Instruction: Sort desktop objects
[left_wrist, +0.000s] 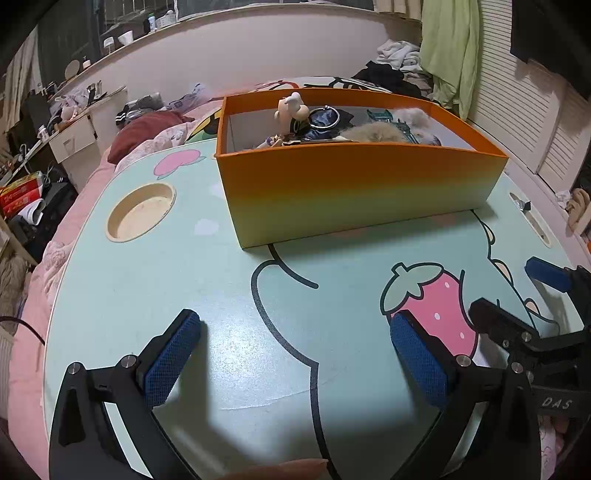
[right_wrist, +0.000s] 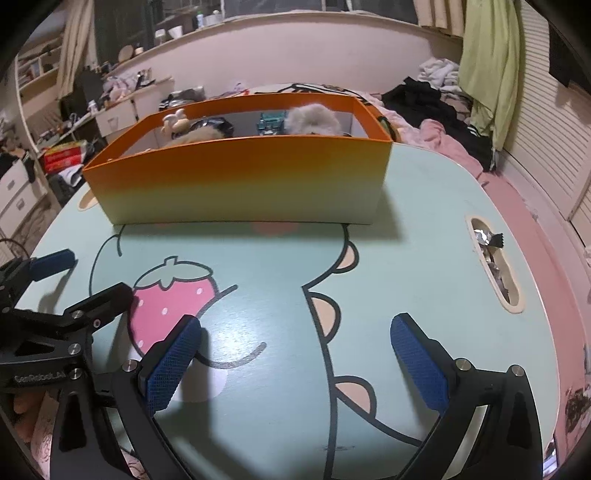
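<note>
While the orange box (left_wrist: 354, 184) stands at the far side of the mint-green tabletop (left_wrist: 147, 280), both grippers hang over the bare near part with nothing between their blue pads. The left gripper (left_wrist: 295, 354) has its jaws spread wide above the printed cartoon outline, and the right gripper (right_wrist: 295, 358) is spread just as wide, beside the strawberry picture (right_wrist: 173, 295). In the left wrist view the right gripper shows at the right edge; in the right wrist view the left one shows at the left edge, so the two sit close side by side. Inside the box lie the sorted things: a pale figurine (left_wrist: 291, 107), a dark blue pouch with a metal ring (left_wrist: 325, 120), a teal toy (right_wrist: 271, 122) and grey-brown fluffy pieces (right_wrist: 312, 118). A round cup recess (left_wrist: 140, 212) is sunk into the tabletop left of the box, and a long slot (right_wrist: 495, 266) at the right edge holds crumpled foil.
</note>
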